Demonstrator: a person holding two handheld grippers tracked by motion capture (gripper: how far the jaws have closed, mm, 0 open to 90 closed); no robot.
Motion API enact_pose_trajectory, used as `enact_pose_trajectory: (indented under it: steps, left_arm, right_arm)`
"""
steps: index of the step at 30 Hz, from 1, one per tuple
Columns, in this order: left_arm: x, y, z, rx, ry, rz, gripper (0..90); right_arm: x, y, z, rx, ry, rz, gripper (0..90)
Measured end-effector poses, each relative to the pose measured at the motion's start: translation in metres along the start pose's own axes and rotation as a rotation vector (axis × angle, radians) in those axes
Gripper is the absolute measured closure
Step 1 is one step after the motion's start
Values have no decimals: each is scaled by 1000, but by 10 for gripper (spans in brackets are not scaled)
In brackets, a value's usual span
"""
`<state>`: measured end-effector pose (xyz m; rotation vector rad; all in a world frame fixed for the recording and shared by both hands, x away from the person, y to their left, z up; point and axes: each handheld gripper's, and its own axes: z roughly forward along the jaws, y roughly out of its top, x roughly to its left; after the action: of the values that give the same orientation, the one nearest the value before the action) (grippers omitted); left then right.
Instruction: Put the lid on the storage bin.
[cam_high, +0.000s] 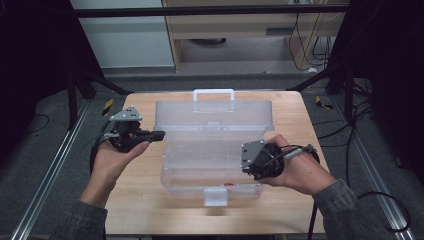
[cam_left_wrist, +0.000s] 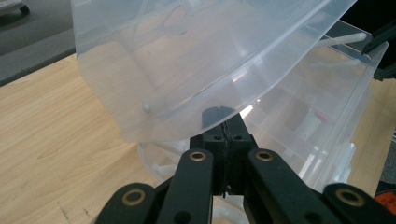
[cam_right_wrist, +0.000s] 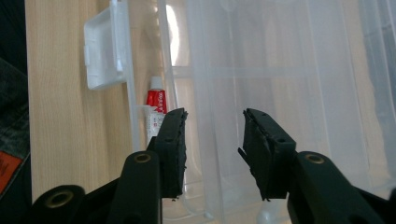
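Your left gripper (cam_left_wrist: 227, 122) has its jaws fully closed, the pads meeting tip to tip just under the edge of the raised lid (cam_left_wrist: 196, 60); you cannot tell whether a thin lip of plastic is pinched between them. Your right gripper (cam_right_wrist: 215, 135) stands part open with nothing between the pads, aimed into the clear plastic box (cam_high: 210, 165). The box sits at the centre of the wooden table (cam_high: 145, 200), lid tilted back toward 12 o'clock, carry handle (cam_high: 213, 93) at 12 o'clock, front latch (cam_high: 215, 196) at 6 o'clock. A small red-and-white tube (cam_right_wrist: 156, 109) lies inside the front wall, at 11 o'clock from the right pads. Treat the box as light, thin-walled and smooth: it is likely to slide on the wood and flex under a hard squeeze. Take hold on stiff features such as the lid rim, the handle or the latch tab, not on the flat panels. Brace the base with one gripper while the other moves the lid.
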<state>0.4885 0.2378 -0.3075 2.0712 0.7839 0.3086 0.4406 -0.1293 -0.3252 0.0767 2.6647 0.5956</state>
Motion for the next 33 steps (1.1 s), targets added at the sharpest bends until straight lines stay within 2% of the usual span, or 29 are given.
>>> enact_pose_trajectory:
  steps: [4,10,20,24,33]
  left_arm:
    - [-3,-6,-2,-5,-1,-3,899]
    - [-5,-14,-3,-6,-9,-4,900]
    - [-13,-28,-2,-3,-10,4,899]
    - [-17,-34,0,0,-7,14,900]
    - [-25,-51,4,10,8,30,900]
  right_arm:
    - [5,-7,-4,-15,-21,35,532]
    - [13,-16,-6,-21,-42,83,413]
    - [26,-37,-15,-59,-110,191,226]
    - [32,-47,-19,-59,-131,236,204]
    - [37,-69,-19,-51,-150,301,196]
